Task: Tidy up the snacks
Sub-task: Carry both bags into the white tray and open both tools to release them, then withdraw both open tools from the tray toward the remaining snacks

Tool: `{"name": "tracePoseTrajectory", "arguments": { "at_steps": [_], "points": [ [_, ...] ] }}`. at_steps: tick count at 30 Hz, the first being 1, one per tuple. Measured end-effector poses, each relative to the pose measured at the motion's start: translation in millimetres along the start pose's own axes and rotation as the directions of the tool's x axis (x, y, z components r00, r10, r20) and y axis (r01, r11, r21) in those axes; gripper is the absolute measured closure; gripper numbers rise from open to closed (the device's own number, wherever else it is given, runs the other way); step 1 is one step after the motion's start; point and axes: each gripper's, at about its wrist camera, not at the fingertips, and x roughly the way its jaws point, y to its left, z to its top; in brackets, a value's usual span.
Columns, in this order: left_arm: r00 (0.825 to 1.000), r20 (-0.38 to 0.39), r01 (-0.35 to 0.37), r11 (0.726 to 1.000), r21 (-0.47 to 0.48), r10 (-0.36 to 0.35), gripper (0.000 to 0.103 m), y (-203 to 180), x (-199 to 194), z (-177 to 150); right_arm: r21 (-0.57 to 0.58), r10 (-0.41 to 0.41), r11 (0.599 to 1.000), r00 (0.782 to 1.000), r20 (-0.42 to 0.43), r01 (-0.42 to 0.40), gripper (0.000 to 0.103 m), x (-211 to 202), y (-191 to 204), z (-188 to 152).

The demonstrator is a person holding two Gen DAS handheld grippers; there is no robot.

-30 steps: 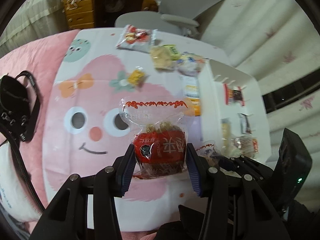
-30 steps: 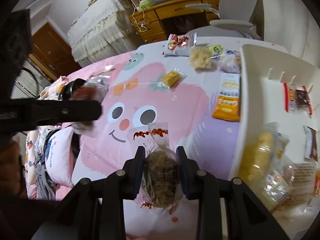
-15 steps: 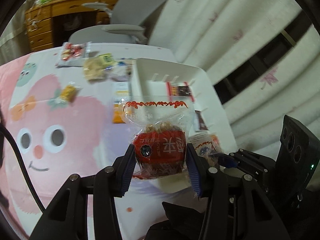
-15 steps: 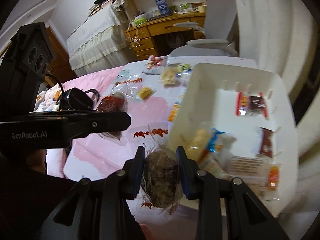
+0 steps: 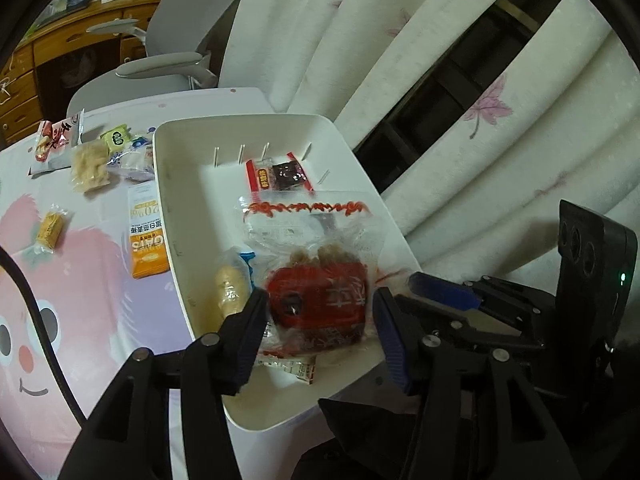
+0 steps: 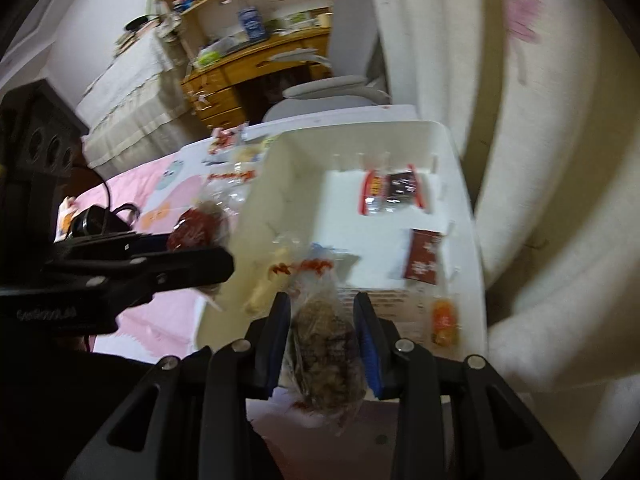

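My left gripper (image 5: 320,324) is shut on a clear snack bag with a red label (image 5: 318,300), held over the near end of the white bin (image 5: 176,216). My right gripper (image 6: 322,338) is shut on a clear bag of brown snack (image 6: 326,344), held over the bin's near edge (image 6: 304,148). The right gripper also shows in the left wrist view (image 5: 444,292), and the left gripper with its bag (image 6: 196,232) in the right wrist view. The bin holds several packets, among them a red and black one (image 5: 280,174) at its far end.
Loose snacks lie on the pink cartoon cloth left of the bin: an orange packet (image 5: 146,246), a small yellow one (image 5: 50,230), a beige one (image 5: 90,166) and a red and white bag (image 5: 56,136). A grey chair (image 5: 160,64) and white curtains (image 5: 400,60) stand behind.
Both grippers have moved right, from over the pink cloth to over the white bin, each still holding its bag.
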Motion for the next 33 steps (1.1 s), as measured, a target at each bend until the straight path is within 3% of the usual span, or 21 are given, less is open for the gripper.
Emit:
{"name": "tracePoseTrajectory", "arguments": {
  "at_steps": [3,8,21,33],
  "points": [
    [1.000,0.003,-0.002,1.000,-0.013,0.002,0.041,3.4,1.1,0.9,0.029,-0.033,0.999,0.999,-0.025,0.034,0.063,4.0,-9.6,0.2],
    [0.999,0.020,-0.033,0.998,-0.052,0.034,0.033,17.1,-7.5,-1.0,0.042,-0.011,0.999,0.999,-0.040,0.012,0.061,9.9,-9.1,0.4],
    [0.990,0.003,-0.137,0.972,-0.193,0.141,0.031,71.0,-40.0,-31.3,-0.001,0.037,0.999,0.993,-0.114,-0.038,0.061,29.5,37.9,-5.4],
    [0.978,0.023,-0.194,0.942,-0.274,0.208,0.029,154.9,-122.0,-68.6,0.039,0.041,0.999,0.990,-0.136,-0.036,0.061,48.8,118.8,-9.8]
  ]
}}
